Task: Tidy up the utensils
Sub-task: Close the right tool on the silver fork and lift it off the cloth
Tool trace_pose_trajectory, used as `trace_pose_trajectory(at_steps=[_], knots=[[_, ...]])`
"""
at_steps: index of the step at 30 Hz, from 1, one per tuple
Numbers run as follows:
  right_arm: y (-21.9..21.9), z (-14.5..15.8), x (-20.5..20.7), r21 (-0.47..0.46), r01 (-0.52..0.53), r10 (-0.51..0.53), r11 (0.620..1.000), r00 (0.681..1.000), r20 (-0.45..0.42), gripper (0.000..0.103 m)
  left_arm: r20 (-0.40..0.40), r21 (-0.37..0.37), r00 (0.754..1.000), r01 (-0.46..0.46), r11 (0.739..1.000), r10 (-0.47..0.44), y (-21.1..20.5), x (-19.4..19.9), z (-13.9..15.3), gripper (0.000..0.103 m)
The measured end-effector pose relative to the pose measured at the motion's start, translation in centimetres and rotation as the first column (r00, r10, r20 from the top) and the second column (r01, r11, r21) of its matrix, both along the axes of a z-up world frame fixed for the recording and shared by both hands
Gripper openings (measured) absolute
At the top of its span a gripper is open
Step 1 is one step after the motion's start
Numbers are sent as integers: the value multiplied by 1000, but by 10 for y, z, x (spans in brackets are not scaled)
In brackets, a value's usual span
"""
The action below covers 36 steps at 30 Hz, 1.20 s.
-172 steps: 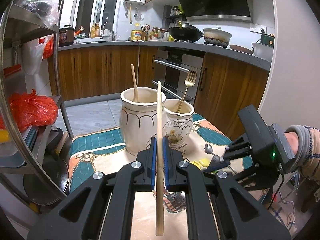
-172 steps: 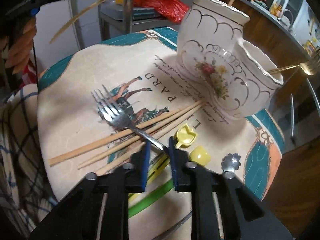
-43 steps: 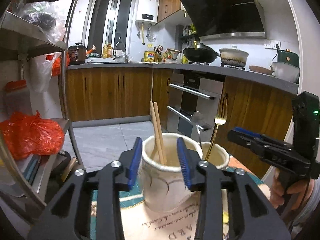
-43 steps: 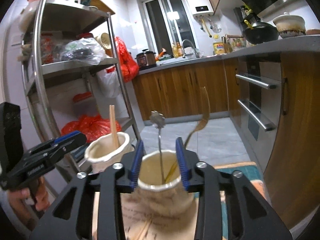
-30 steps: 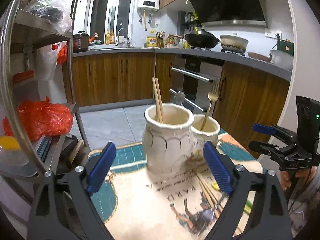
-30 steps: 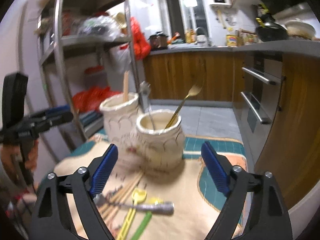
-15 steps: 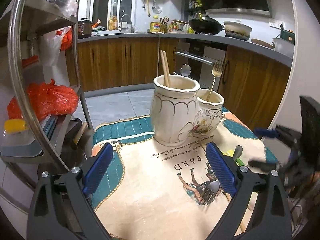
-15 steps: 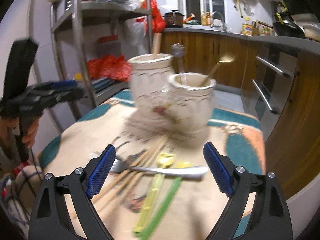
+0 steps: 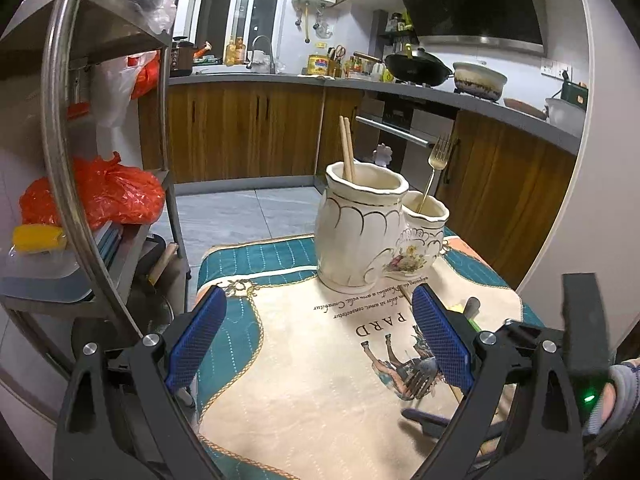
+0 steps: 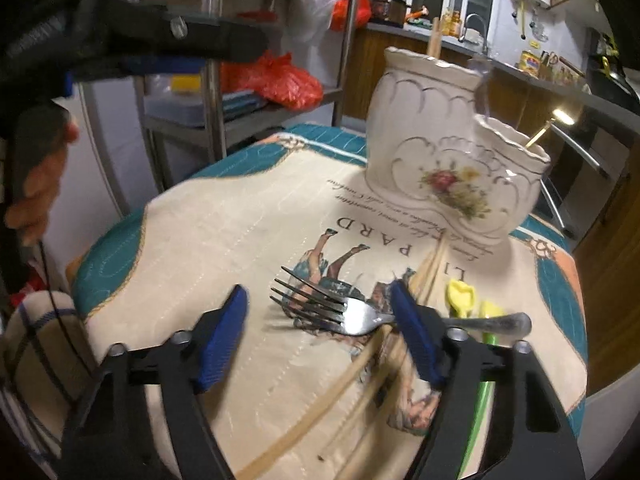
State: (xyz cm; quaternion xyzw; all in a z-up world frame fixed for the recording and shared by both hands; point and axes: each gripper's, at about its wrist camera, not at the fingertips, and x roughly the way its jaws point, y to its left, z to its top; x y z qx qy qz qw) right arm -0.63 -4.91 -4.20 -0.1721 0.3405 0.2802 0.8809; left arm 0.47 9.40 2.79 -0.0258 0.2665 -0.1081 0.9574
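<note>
Kitchen table [image 10: 240, 220]: we hold both grippers spread wide and empty. Near the ceramic holder [image 10: 440, 168], a steel fork [image 10: 352, 314] lies across loose chopsticks [image 10: 360, 364], beside yellow spoons [image 10: 460, 296].

Left gripper [image 9: 318, 344] fingers spread wide and empty, right gripper [image 10: 320, 330] fingers spread wide and empty, both tilted down over the worktop

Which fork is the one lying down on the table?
Find the cream double-pot ceramic utensil holder on the printed tablecloth. In front of it, the silver metal fork lies flat across the wooden chopsticks. The other, gold fork stands upright in the holder's smaller pot.
</note>
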Motion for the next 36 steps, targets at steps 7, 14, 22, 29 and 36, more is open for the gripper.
trace_pose_trajectory(at_steps=[7, 14, 22, 29, 36], knots=[[15, -7, 3, -105, -10, 14, 994, 999, 37, 21, 5, -24, 1000, -16, 1000, 17, 12, -4, 2, 92], [1, 14, -1, -83, 11, 0, 997, 991, 133, 10, 0, -29, 1000, -6, 1000, 6, 9, -4, 3, 92], [-59, 84, 2, 84, 103, -119, 991, 966, 227, 3, -37, -11, 998, 55, 998, -55, -20, 1, -4, 92], [-121, 111, 29, 266, 205, -241, 942, 964, 112, 3, -141, -12, 980, 139, 990, -140, -60, 10, -22, 79], [-142, 114, 34, 348, 221, -257, 911, 964, 61, 3, -325, -41, 922, 207, 977, -209, -97, 18, -57, 36]])
